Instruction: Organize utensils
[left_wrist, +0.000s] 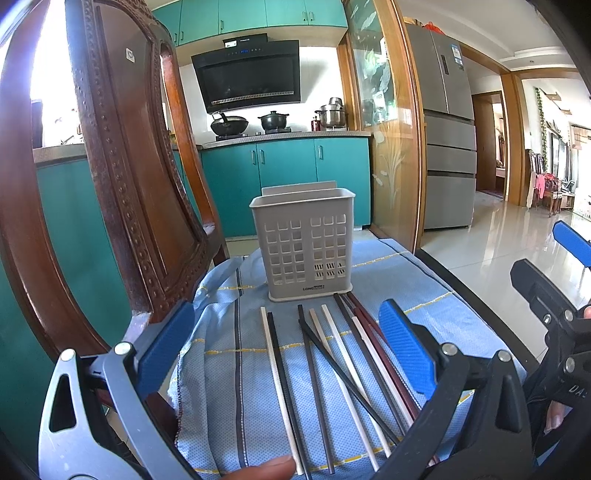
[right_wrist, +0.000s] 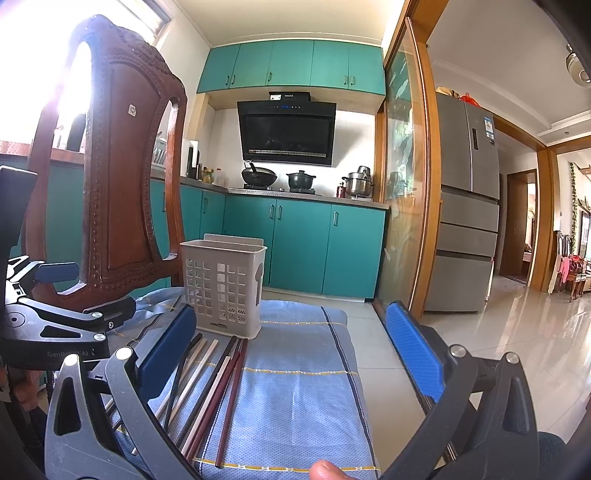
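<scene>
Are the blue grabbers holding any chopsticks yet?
No. The left gripper and right gripper are both open and empty; the chopsticks lie on the cloth.

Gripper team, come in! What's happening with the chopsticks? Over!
Left gripper and right gripper open, empty. Chopsticks flat on cloth. Holder upright, path clear.

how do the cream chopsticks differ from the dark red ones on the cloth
The cream chopsticks are pale and spread across the row; the dark red chopsticks are deep maroon and grouped at the right end. One cream stick lies far left beside a black one. All lie flat on the blue cloth before the empty basket.
</scene>
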